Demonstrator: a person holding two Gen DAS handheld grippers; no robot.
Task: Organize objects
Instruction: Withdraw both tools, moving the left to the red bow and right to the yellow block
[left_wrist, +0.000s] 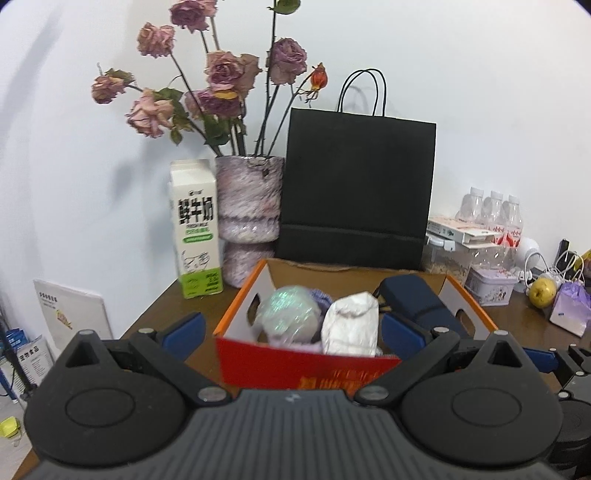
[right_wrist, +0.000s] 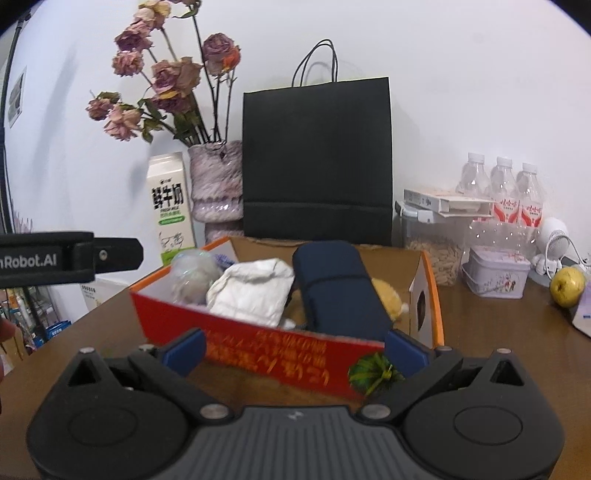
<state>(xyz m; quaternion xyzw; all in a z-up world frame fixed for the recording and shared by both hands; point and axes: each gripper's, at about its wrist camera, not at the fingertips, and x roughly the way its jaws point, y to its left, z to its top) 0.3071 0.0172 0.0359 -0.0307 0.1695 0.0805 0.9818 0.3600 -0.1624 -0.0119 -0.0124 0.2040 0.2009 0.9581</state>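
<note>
Orange-edged cardboard forms the open box (left_wrist: 236, 302) at the centre of both views, its red front wall printed with gold characters, standing on the brown tabletop (right_wrist: 498, 325). Inside it lie an iridescent wrapped ball (left_wrist: 290, 310) at the left, a crumpled white pouch (left_wrist: 351, 325) in the middle, a dark navy case (right_wrist: 340, 288) leaning toward the right, and something yellow and fuzzy (right_wrist: 388, 295) behind the case.

The left gripper (left_wrist: 291, 330) hangs just in front of the box with its blue-padded fingers spread wide and nothing between them. The right gripper (right_wrist: 295, 345) is likewise spread and empty, lower centre of its view, close to the red wall.

Judging from this, the step in hand is reaching into the box for one item. To do it well, pick the item lying topmost and free; the white pouch or the navy case look easiest. Come in over the front wall rather than through it, since the wall could catch a finger and drag the light box. Close on the narrow dimension of the item, and lift straight up so neighbours are not dragged out. The vase of dried roses (left_wrist: 247, 199) and the milk carton (left_wrist: 195, 229) stand behind the box at the left, so keep any swing away from the upper left.
</note>
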